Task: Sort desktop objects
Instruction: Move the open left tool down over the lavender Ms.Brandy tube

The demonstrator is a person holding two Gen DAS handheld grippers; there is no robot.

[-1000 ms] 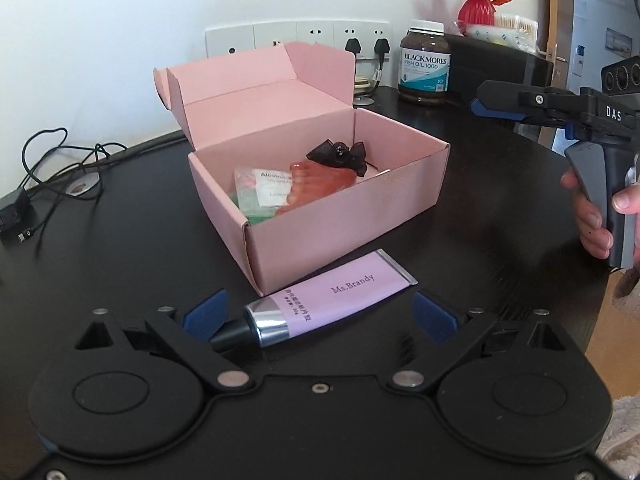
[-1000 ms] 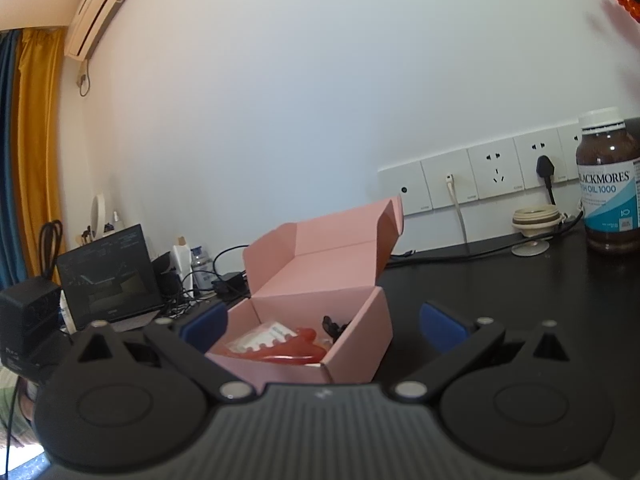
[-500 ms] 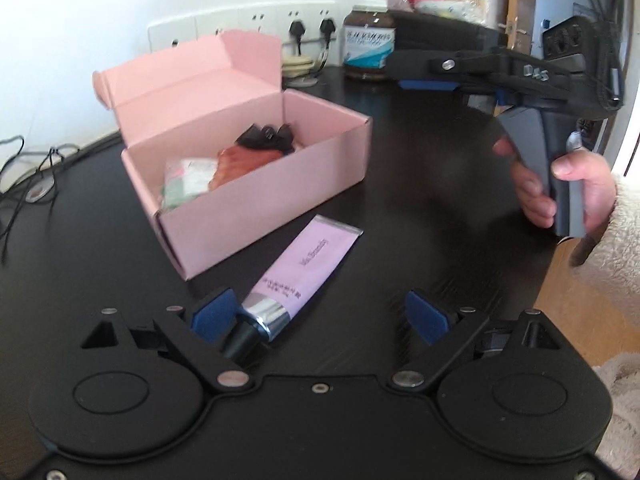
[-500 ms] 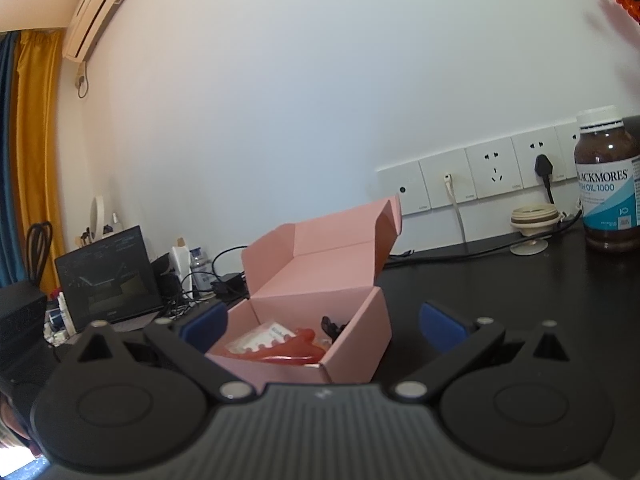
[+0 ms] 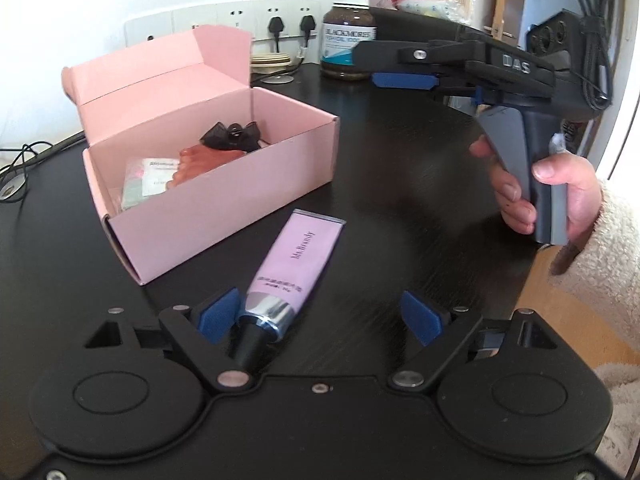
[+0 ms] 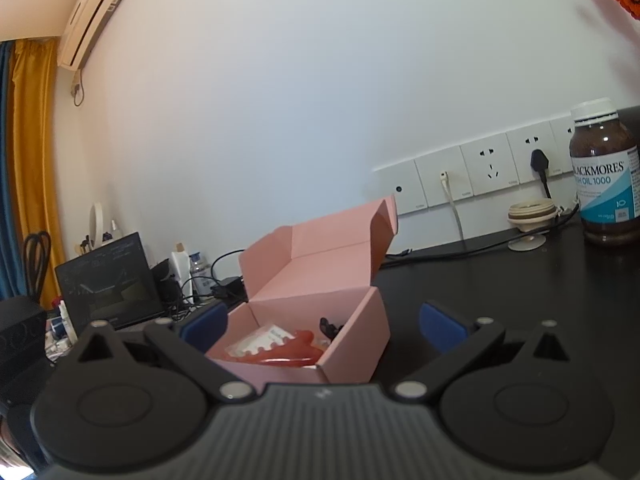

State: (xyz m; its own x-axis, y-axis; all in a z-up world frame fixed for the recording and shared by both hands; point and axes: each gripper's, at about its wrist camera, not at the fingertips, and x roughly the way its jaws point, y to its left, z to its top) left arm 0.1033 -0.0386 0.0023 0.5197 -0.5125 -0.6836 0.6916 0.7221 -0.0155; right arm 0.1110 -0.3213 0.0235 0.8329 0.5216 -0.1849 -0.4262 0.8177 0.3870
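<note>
Since a second ago our left tool (image 5: 320, 316) has swung round the lilac tube (image 5: 298, 264): it lay crosswise in front of the pads, now it points lengthwise into the gap, cap end (image 5: 250, 346) toward us. Jaws are closing; the cap and silver neck sit between them, hard against the left pad (image 5: 220, 314), right pad (image 5: 420, 318) still well clear, so no grip yet. We judge the lengthwise line-up is deliberate: pinching the rigid neck beats squeezing the soft body.

Tube lies flat on the black desk (image 5: 400, 208), just beside the front wall of the pink box (image 5: 224, 208), not touching that we can tell. Flat crimped tail, "Ms.Brandy" print, glossy silver collar, black cap.

Box lid stands open, with a black clip, a reddish item and a sachet already inside, so we read it as the drop spot.

Right tool (image 6: 322, 326) hangs level by the box, jaws wide, nothing in them; likely parked out of the way.
</note>
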